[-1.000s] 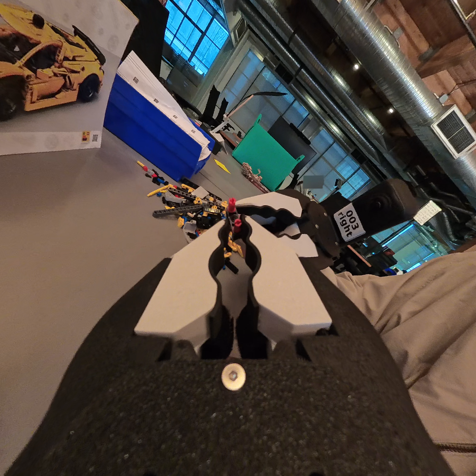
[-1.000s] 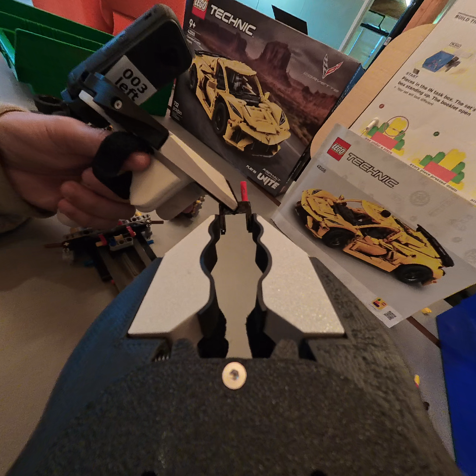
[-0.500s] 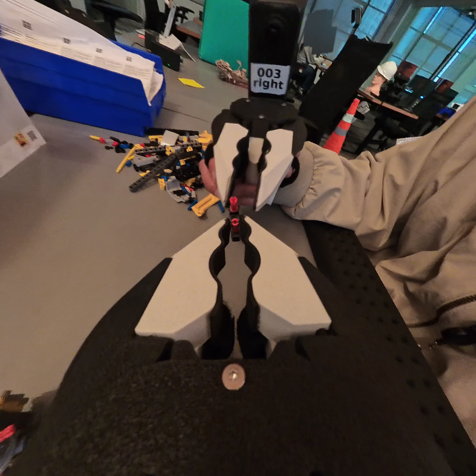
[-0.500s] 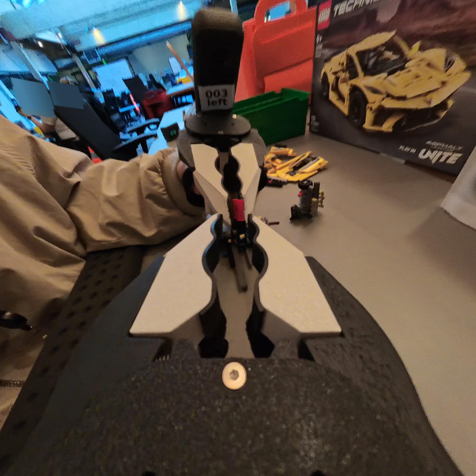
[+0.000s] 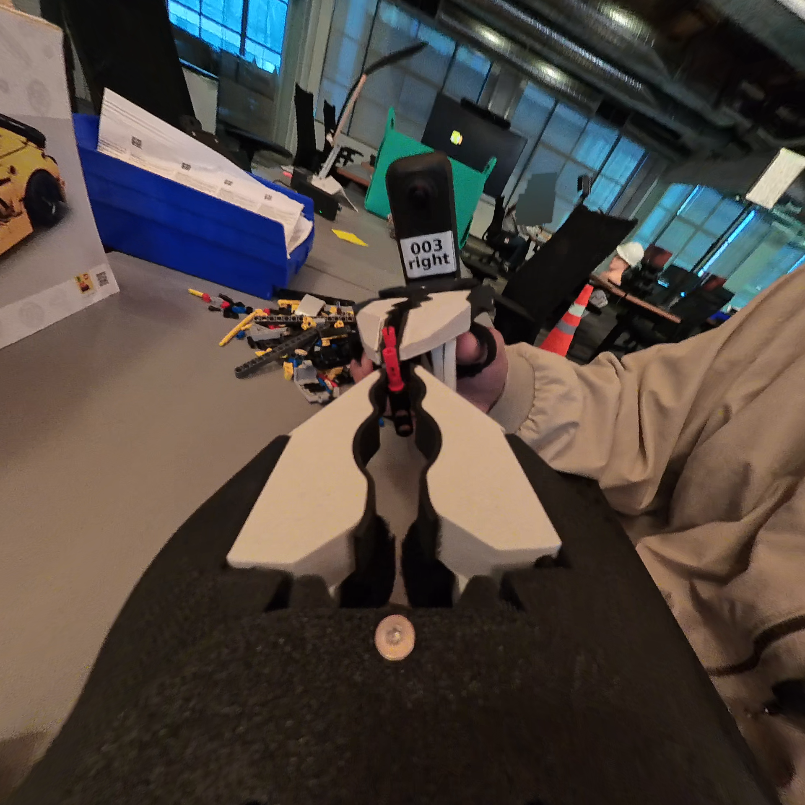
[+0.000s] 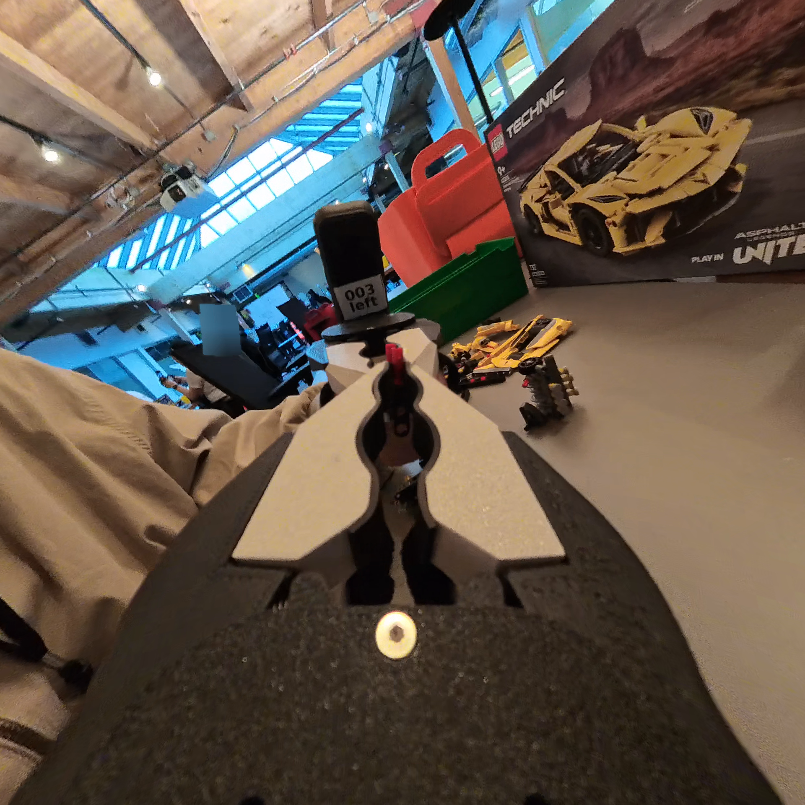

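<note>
My left gripper [image 5: 395, 375] is shut on a small black connector with a red pin [image 5: 394, 380]; the connector's black end hangs back between the fingers. My right gripper [image 6: 395, 370] is shut on another small black piece with a red pin [image 6: 394, 353]. The two grippers point at each other tip to tip above the grey table [image 5: 109, 435]. In the left wrist view the right gripper [image 5: 392, 337] holds its red pin [image 5: 387, 342] right against my piece. I cannot tell whether the two pieces are joined. The left gripper also shows in the right wrist view [image 6: 374, 350].
A pile of loose building pieces [image 5: 296, 335] lies before a blue bin of papers [image 5: 196, 226]. A booklet with a yellow car [image 5: 35, 209] stands at left. A part-built yellow car [image 6: 514, 344], a small dark assembly [image 6: 546, 392], a green bin [image 6: 461, 287] and the set's box [image 6: 653, 174] are nearby.
Both grippers have swung round to face each other and closed the gap. Half a second ago their tips were apart; now the held pieces meet.
</note>
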Demonstrator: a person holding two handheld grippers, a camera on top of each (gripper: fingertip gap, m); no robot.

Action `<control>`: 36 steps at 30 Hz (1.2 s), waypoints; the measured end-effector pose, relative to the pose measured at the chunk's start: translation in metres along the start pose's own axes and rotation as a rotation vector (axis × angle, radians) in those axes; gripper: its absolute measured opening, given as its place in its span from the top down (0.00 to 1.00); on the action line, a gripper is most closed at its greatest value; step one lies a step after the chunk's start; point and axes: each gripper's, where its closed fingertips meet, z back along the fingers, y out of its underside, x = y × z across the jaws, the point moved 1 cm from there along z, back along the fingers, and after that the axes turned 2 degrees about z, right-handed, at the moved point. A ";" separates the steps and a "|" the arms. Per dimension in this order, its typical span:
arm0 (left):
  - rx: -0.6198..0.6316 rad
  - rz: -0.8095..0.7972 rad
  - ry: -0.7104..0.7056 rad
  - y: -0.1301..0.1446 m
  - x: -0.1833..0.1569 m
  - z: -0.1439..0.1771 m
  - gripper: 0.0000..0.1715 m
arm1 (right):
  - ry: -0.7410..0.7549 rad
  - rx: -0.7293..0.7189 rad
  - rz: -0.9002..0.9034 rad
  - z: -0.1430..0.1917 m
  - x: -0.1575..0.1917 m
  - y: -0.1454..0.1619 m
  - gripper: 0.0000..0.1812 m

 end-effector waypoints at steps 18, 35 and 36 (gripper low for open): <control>0.165 -0.151 -0.068 0.012 -0.016 -0.016 0.96 | 0.037 -0.555 -0.049 0.118 -0.013 -0.124 0.99; 0.221 -0.703 -0.733 0.005 0.049 -0.002 0.96 | 0.631 0.105 0.488 0.086 -0.034 -0.037 0.81; 0.223 -0.699 -0.732 0.006 0.048 -0.004 0.96 | 0.552 0.065 0.508 0.061 -0.018 -0.031 0.83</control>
